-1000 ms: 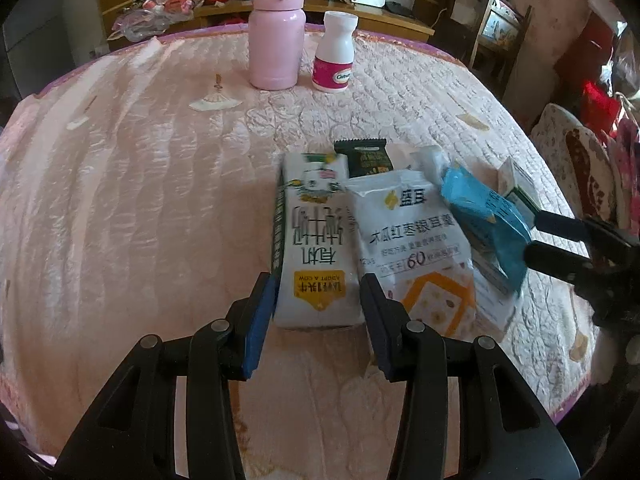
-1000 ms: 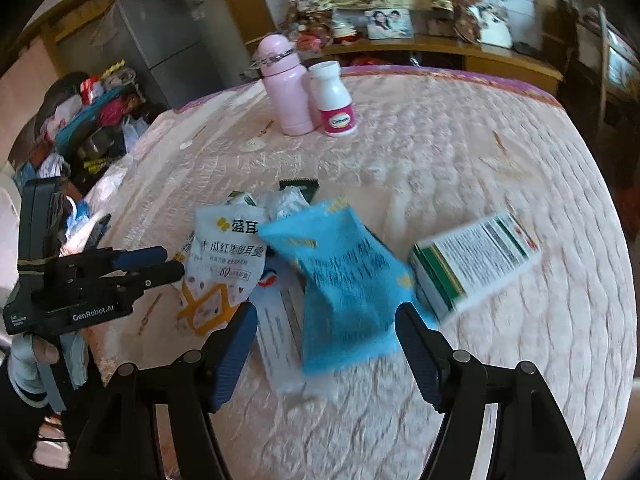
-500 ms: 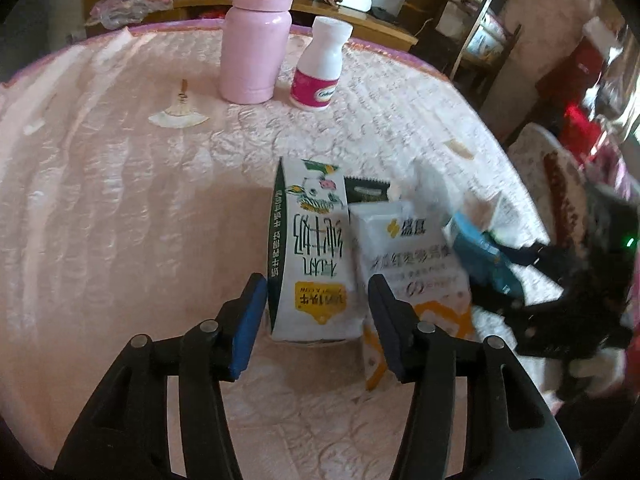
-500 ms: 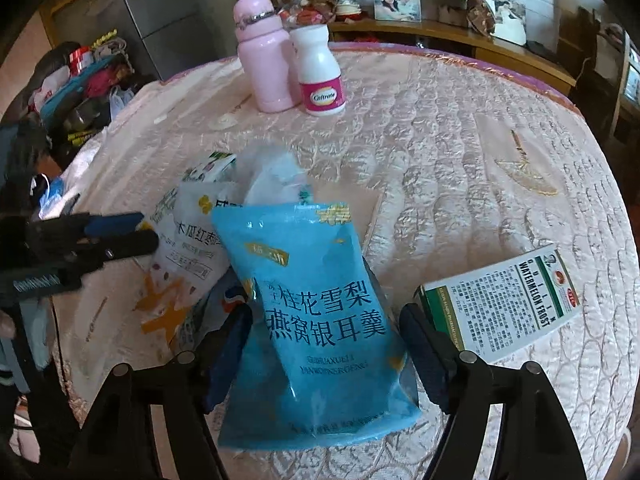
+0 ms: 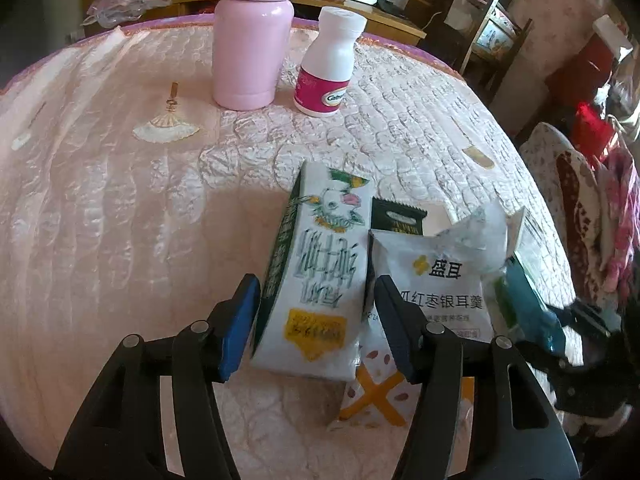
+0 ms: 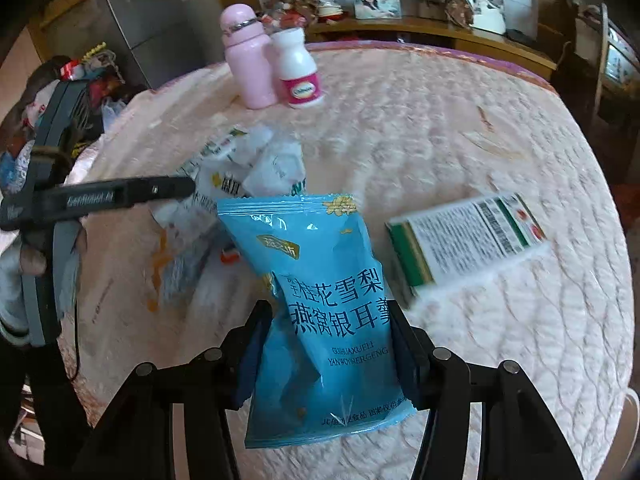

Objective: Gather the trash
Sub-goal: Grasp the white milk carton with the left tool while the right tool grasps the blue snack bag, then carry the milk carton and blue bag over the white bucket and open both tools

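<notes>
With left fingers (image 5: 236, 320) opening astride the carton (image 5: 316, 280) and right fingers (image 6: 404, 356) closing on the blue pouch (image 6: 328, 280), both among wrappers (image 5: 432, 280) on the tabletop (image 5: 120, 200), risked toppling the carton or squeezing the slick pouch out of an edge-only pinch.

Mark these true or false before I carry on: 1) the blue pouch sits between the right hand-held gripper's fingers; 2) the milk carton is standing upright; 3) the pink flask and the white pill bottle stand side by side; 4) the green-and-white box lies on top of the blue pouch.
1) True: the blue pouch sits between the fingers of the right hand-held gripper, whose jaws are closing.
2) False: the milk carton lies flat on the quilted cloth, between the left hand-held gripper's opening jaws.
3) True: the pink flask and white pill bottle stand upright side by side.
4) False: the green-and-white box lies on the cloth beside the pouch.
</notes>
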Demonstrator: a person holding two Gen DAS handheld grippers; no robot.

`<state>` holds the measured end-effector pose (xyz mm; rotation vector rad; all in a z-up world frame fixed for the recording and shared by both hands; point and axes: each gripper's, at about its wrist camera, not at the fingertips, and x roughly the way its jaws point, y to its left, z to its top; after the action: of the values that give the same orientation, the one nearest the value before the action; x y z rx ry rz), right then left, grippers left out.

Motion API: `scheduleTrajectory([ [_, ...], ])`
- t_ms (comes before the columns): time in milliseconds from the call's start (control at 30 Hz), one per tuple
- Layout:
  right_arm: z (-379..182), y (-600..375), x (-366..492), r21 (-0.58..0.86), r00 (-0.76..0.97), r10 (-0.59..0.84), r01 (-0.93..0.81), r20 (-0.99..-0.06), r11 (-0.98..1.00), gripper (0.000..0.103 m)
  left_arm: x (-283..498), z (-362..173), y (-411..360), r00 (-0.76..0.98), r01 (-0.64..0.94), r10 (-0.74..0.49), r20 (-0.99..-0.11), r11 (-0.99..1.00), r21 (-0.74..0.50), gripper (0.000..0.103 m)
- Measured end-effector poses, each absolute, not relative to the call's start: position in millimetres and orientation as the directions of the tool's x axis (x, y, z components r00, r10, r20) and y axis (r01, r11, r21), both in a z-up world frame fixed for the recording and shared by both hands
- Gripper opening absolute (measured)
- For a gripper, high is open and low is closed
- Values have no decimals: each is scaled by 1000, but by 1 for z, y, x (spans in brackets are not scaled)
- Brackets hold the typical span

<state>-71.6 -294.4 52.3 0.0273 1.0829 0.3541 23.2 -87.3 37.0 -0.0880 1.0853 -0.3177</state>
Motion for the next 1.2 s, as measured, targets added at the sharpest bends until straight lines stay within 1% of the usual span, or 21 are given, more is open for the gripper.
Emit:
scheduleTrajectory([
  [133,48,-303,-73,214,422,298,-236,-856,948,57,31,28,-92,407,209,-271,-872,957,-200,58],
  [267,47,-302,-76,205,432,293,-237,-853,949,56,28,32,-81,420,181,-304,-855,951,-250,54],
  [367,51,-301,-82,214,445,304,-241,-842,946,52,16,43,-71,453,176,-305,-838,952,-251,53],
  [433,59,-302,-88,222,463,314,-244,-829,944,52,5,55,-66,478,178,-305,-824,952,-249,50],
  [700,95,-306,-120,222,516,336,-270,-788,937,52,-43,104,-71,554,243,-363,-749,931,-271,50],
  [867,110,-319,-138,203,543,314,-255,-779,945,52,-68,119,-100,540,315,-426,-726,902,-295,50],
  [1200,125,-387,-176,163,586,205,-125,-784,979,52,-100,126,-213,456,494,-532,-714,818,-295,50],
])
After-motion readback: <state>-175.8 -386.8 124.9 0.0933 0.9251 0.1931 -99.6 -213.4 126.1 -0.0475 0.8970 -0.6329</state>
